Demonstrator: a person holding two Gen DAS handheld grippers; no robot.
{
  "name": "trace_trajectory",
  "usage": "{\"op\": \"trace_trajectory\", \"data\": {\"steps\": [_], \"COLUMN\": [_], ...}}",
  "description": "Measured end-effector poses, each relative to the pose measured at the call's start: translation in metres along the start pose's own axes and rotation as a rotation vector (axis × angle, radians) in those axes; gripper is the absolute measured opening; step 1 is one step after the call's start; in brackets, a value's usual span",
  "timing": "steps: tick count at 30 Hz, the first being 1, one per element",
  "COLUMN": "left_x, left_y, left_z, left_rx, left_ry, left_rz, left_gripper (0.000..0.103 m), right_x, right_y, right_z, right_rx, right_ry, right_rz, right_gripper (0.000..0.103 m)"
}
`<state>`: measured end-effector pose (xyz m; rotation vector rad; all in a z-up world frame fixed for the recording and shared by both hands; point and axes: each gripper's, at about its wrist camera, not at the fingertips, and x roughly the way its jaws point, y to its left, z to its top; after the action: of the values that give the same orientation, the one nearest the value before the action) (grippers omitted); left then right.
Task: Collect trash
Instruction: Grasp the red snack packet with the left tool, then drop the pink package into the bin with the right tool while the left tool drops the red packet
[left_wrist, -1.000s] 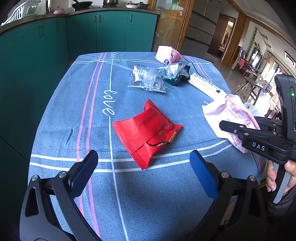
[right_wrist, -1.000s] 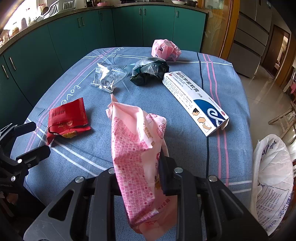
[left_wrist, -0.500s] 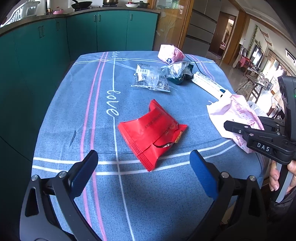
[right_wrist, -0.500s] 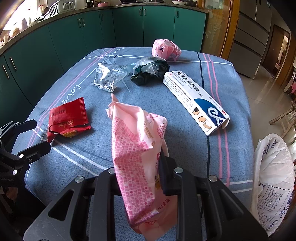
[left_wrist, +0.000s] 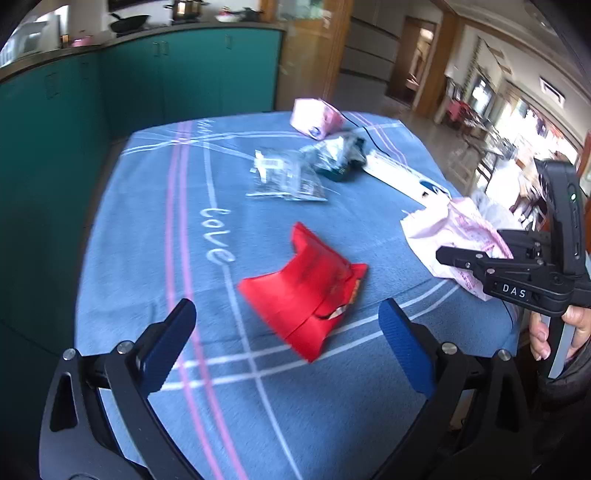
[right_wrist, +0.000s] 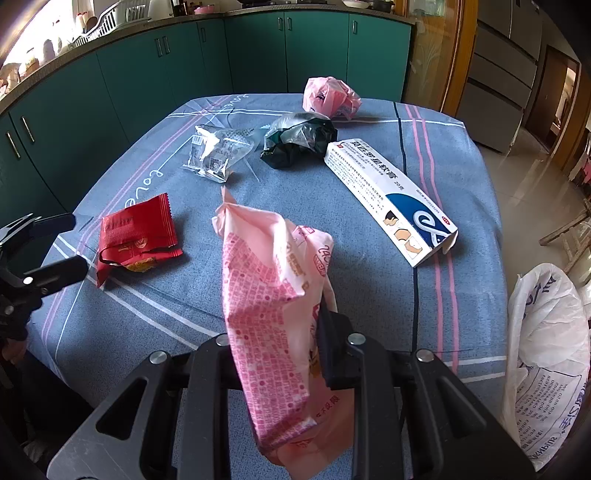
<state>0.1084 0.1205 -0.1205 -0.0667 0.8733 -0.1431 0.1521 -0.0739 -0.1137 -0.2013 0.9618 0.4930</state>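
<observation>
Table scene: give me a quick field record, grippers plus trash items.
left gripper: open, empty, aimed at red wrapper
right gripper: shut on pink wrapper
red wrapper: flat on the table, near left edge, torn open
clear packet: on the table, beside dark crumpled bag
white box: lying flat, right side
pink crumpled bag: far edge
white sack: off the table, right
tablecloth: blue, striped
</observation>
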Motion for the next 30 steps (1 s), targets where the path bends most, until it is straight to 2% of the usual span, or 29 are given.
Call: {"op": "trace_trajectory", "data": {"steps": [5, 8, 12, 18, 21, 24, 27, 30], "left_x": [0.026, 0.035, 0.035, 0.013, 0.0, -0.009, -0.011, -0.005], "left_y": [-0.015, -0.019, -0.016, -0.019, -0.031, -0.052, -0.076, -0.107], "left_z": [0.01, 0.011, 0.009, 0.012, 0.017, 0.023, 0.031, 0.041], "left_rx": [0.08, 0.082, 0.03, -0.034, -0.024, 0.012, 0.046, 0.078], "left_ry": [0.042, 0.067, 0.058, -0.014, -0.046, -0.071, -0.082, -0.064], "left_rz": [0.01, 0.026, -0.004, -0.013, -0.024, -0.051, -0.101, -0.178], "left_gripper": [0.098, 0.074, 0.061, 0.06, 0.06, 0.06, 0.06, 0.06], "right_x": [-0.001, -0.004, -0.009, -0.027, -0.045, -0.069, -0.088, -0.094], "right_y": [-0.002, -0.005, -0.013, -0.035, -0.059, -0.096, -0.143, -0.184], "right_z": [-0.001, -0.002, -0.003, -0.003, -0.003, -0.008, -0.022, -0.044], "right_rx": [0.01, 0.02, 0.04, 0.081, 0.121, 0.185, 0.279, 0.367], "right_ry": [-0.003, -0.009, -0.022, -0.07, -0.115, -0.168, -0.196, -0.176], "right_rz": [0.015, 0.021, 0.027, 0.003, -0.034, -0.118, -0.213, -0.323], "right_gripper": [0.025, 0.025, 0.025, 0.025, 0.024, 0.025, 0.025, 0.025]}}
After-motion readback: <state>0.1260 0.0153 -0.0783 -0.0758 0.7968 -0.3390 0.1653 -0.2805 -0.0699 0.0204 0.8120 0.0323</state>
